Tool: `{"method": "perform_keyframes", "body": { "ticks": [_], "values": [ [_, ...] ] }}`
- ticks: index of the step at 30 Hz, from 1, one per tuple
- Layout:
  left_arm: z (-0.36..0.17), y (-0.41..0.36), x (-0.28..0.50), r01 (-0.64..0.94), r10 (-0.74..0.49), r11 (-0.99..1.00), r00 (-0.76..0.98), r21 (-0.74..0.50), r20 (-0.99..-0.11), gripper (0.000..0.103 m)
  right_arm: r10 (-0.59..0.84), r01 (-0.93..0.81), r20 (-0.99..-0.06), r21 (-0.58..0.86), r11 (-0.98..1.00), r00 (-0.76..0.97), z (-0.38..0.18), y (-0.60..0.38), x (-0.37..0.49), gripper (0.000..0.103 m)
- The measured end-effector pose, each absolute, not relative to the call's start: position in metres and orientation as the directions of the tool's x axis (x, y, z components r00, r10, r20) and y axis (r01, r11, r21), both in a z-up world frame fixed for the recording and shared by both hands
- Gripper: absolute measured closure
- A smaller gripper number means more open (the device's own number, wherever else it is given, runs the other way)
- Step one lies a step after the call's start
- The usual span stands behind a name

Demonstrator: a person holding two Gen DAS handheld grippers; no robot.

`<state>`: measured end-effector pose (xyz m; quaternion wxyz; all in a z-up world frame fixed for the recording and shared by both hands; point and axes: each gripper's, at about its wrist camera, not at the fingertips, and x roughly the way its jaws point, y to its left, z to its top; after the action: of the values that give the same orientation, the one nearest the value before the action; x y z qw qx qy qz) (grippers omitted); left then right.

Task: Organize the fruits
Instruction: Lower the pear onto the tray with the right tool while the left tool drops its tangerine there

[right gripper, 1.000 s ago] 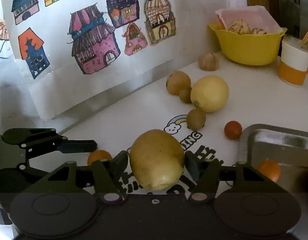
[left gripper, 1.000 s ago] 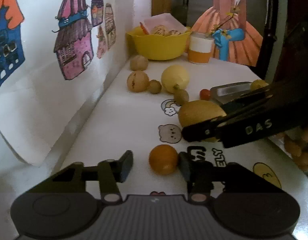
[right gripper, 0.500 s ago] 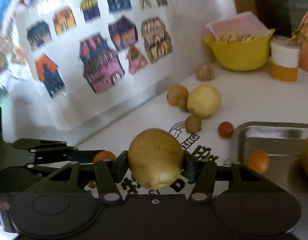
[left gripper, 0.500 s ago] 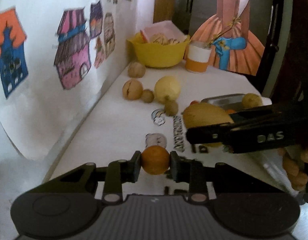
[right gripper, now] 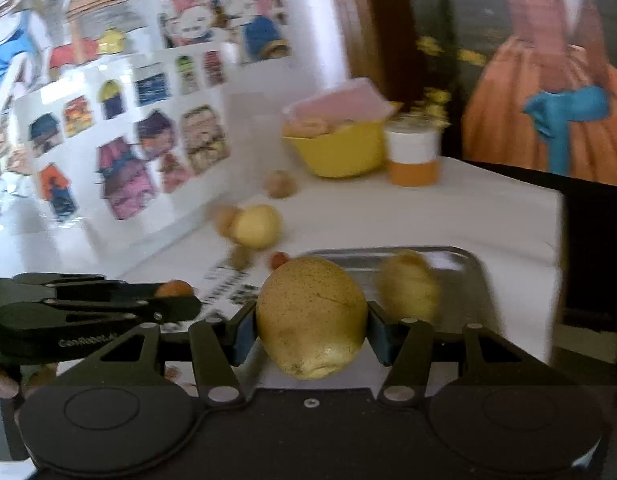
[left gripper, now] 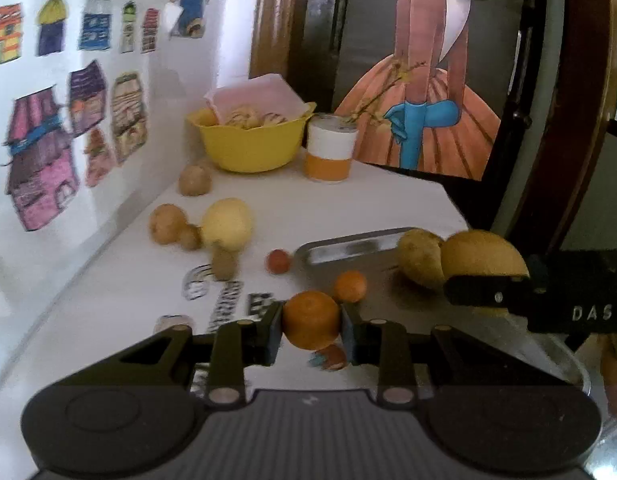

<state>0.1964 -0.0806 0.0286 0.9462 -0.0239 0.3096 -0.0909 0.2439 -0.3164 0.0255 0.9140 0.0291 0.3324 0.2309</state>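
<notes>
Lifted off the table since a second ago: orange (left gripper: 311, 319), then lying loose between spread jaws, now pinched in the left gripper (left gripper: 311, 324) and carried up toward the metal tray (left gripper: 348, 245). Seen from the left wrist: jaws closed on that orange, a smaller orange (left gripper: 350, 286) and a yellow-brown fruit (left gripper: 420, 257) already lying in the tray, right gripper (left gripper: 484, 280) coming in over the tray with its load. Left on the table: pale yellow fruit (left gripper: 227, 223), several small brown ones, a small red one (left gripper: 278, 261), yellow bowl (left gripper: 252, 142) and cup (left gripper: 331, 152) at the back. Seen from the right wrist, somewhat blurred: right gripper clamped on a big speckled pear (right gripper: 311, 316), held above the near edge of the tray, beside the fruit lying there. Judged from this: both pickups done, both fruits midway to the tray, release over bare metal next; several pieces left to gather.
</notes>
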Motion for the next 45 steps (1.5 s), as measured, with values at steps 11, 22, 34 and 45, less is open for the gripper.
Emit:
{"method": "perform_keyframes", "body": {
  "ticks": [11, 22, 34, 45],
  "values": [
    [0.007, -0.143, 0.219, 0.162, -0.172, 0.984, 0.764, -0.073, -0.623, 0.070, 0.387, -0.343, -0.616, 0.195, 0.919, 0.686, -0.005, -0.353, 0.252, 0.045],
    [-0.008, -0.153, 0.232, 0.123, -0.114, 0.992, 0.730, -0.036, -0.674, 0.070, 0.383, -0.352, -0.658, 0.187, 0.917, 0.648, -0.021, -0.349, 0.262, 0.045],
    [-0.011, -0.150, 0.239, 0.119, -0.145, 0.989, 0.704, -0.086, -0.695, 0.069, 0.364, -0.350, -0.677, 0.165, 0.922, 0.640, -0.024, -0.344, 0.265, 0.044],
    [0.012, -0.133, 0.218, 0.104, -0.183, 0.982, 0.750, -0.160, -0.636, 0.026, 0.344, -0.324, -0.613, 0.148, 0.934, 0.711, 0.004, -0.351, 0.239, 0.016]
  ]
}}
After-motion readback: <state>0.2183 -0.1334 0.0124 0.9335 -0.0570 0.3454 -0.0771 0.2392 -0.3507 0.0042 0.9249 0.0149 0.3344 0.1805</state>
